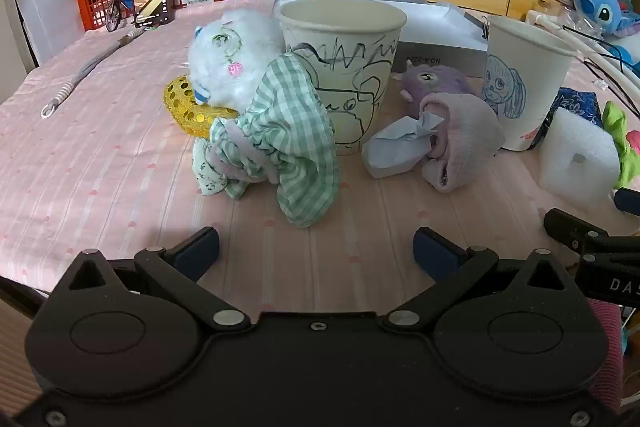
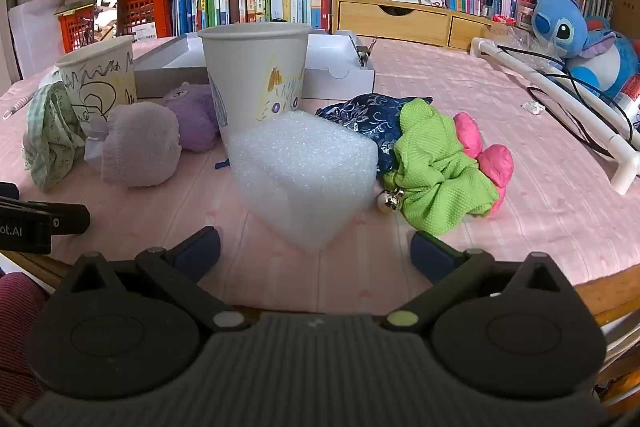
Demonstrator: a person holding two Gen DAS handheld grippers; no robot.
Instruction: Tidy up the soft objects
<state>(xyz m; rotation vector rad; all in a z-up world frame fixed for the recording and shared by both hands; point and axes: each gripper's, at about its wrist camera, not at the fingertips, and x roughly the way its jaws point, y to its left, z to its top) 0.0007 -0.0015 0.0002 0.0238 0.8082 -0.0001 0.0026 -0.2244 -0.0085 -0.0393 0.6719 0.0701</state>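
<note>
Both grippers hover wide open and empty over the near edge of the pink table. The foam block (image 2: 304,179) sits dead ahead of the right gripper (image 2: 316,247), just beyond its pads, one corner pointing at it. The green checked cloth (image 1: 280,143) lies ahead of the left gripper (image 1: 316,247), leaning against the scribbled paper cup (image 1: 340,75).

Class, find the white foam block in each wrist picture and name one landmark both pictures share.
Left wrist: the white foam block sits at the right edge, right of the blue-dog cup.
Right wrist: the block is centre foreground, before the same cup.
Shared landmark: the purple plush.
</note>
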